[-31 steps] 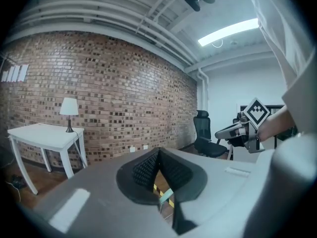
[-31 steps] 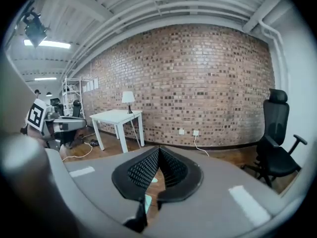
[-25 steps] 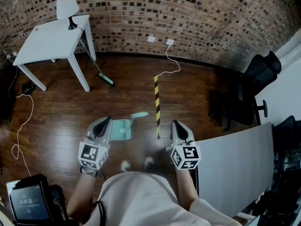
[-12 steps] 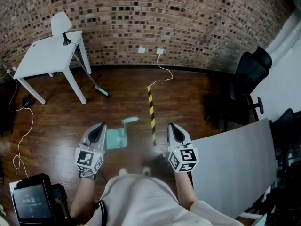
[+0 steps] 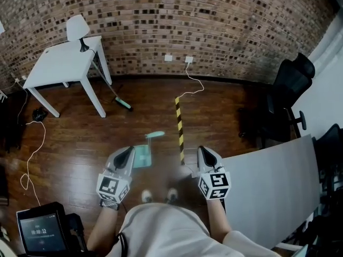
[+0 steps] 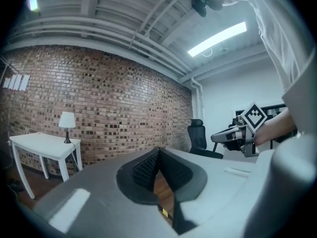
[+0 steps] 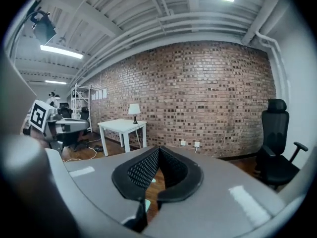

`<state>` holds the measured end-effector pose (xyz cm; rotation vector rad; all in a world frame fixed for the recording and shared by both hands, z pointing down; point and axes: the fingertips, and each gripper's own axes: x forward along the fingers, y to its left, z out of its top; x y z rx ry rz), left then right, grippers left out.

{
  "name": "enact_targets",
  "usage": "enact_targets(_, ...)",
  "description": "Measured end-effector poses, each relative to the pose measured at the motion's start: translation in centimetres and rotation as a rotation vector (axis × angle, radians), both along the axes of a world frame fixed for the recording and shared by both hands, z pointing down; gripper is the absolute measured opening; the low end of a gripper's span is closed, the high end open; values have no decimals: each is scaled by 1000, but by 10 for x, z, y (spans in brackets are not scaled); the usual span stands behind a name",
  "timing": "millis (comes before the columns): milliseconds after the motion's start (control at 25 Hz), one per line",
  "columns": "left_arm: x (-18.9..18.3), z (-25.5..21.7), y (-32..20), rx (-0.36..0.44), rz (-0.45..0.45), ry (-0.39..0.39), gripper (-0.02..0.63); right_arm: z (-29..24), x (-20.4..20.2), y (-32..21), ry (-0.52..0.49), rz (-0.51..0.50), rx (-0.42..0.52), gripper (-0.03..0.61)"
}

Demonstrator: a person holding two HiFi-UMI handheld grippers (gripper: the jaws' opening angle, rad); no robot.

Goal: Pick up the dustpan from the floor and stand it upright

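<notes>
The teal dustpan [image 5: 141, 156] lies flat on the wooden floor in the head view, its handle [image 5: 155, 135] pointing away to the right. My left gripper [image 5: 126, 153] hangs in the air just left of the pan and does not touch it. My right gripper [image 5: 204, 152] is held further right, beyond the striped tape. Both are shut, with nothing between the pads [image 6: 148, 167] [image 7: 143, 170]. In the right gripper view only slivers of the teal dustpan [image 7: 153, 180] show through the gap under the pads. The left gripper view shows the wall and the right gripper [image 6: 233, 135], not the pan.
A white table [image 5: 61, 63] with a lamp [image 5: 78, 28] stands at the brick wall, and a teal-headed broom [image 5: 123, 104] leans on it. Yellow-black tape [image 5: 179, 127] runs along the floor. At the right are a black office chair [image 5: 286, 98] and a grey panel [image 5: 268, 181]. Cables [image 5: 32, 143] trail at the left.
Both grippers have drifted slightly across the floor view with the person. The jaws stay shut and the dustpan stays flat on the floor.
</notes>
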<state>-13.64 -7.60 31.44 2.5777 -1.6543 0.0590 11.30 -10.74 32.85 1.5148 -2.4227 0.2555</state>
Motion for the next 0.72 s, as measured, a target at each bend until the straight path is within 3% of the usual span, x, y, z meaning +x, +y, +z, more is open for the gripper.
enact_targets(440,4,40,57,-88,39,-46,0,42,9,85,-39,86,-103,12)
enact_targets(720,54,17,133,-29,45,-51,0,13,27,148,-59,18,-5,14)
